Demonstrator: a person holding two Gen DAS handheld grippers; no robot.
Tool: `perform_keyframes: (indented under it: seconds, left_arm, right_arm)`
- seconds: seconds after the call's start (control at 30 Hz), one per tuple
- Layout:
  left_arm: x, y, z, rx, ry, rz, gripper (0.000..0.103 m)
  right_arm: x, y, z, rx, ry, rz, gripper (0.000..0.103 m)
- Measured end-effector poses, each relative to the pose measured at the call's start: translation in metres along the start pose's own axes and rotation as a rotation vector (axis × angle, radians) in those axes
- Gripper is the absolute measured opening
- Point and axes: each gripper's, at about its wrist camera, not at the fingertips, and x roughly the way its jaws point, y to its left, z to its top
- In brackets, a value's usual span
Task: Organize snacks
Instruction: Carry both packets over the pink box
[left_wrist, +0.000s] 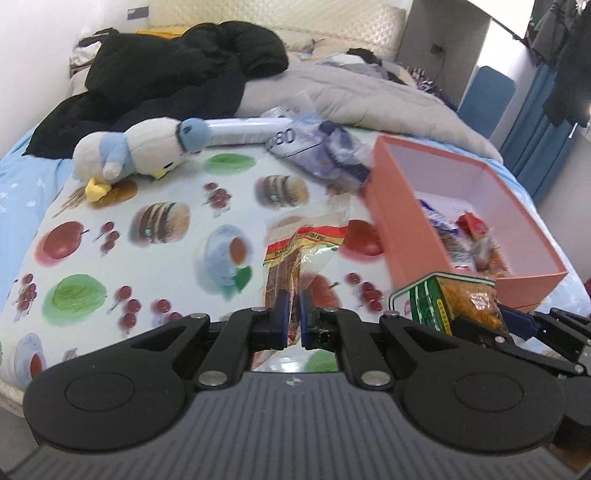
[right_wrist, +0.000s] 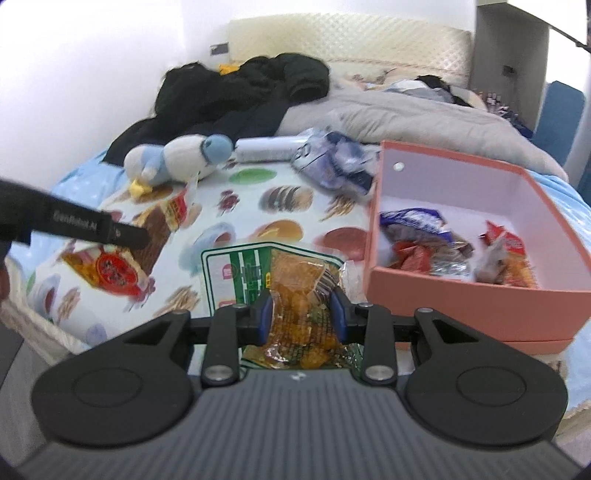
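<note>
At the bottom centre of the left wrist view, the left gripper (left_wrist: 293, 314) is clenched on a thin clear packet of brown snack sticks (left_wrist: 295, 254), which hangs upward in the frame from the nearly touching pads, its long axis running along the fingers. The pink box (left_wrist: 402, 225) lies to the right of the frame, its near corner just beside the packet's upper edge, with several snacks already inside. In the lower right corner the right gripper (left_wrist: 495, 317) shows, holding a green and orange packet (left_wrist: 458, 299) close against the box's front wall.

At the bottom centre of the right wrist view, the right gripper (right_wrist: 302, 314) is grasping the green and orange packet (right_wrist: 291, 291) of dried fruit, its pads pressing the bulging sides. The pink box (right_wrist: 443, 291) sits to the right, just beside the packet, open side up. At the left edge, the left gripper's black finger (right_wrist: 92, 227) carries the stick packet (right_wrist: 147, 236), well apart from the box. I judge the right hand nearer, so its packet likely goes in first with a short move to the right.
</note>
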Motion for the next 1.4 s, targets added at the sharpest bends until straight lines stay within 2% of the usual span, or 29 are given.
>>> perform_keyframes:
  seconds: [0.47,0.7,1.03,1.4]
  left_arm:
    - [-0.059,-0.059,0.007,0.018,-0.104,-0.171,0.007]
    - [-0.063,-0.092,0.016,0.067,-0.103,-0.234,0.007]
    - [-0.028,-0.137,0.055,0.113,-0.078,-0.293,0.007]
    - [0.058,-0.193,0.119,0.168,-0.041,-0.337,0.007]
  right_arm:
    - [-0.07,-0.039,0.008,0.102,-0.085,-0.084,0.035]
    - [-0.095,-0.062,0.007,0.16,-0.117,-0.134,0.035]
    - [-0.089,-0.106,0.019,0.232,-0.137,-0.158,0.035]
    - [-0.036,-0.165,0.054,0.262,-0.139,-0.158,0.035]
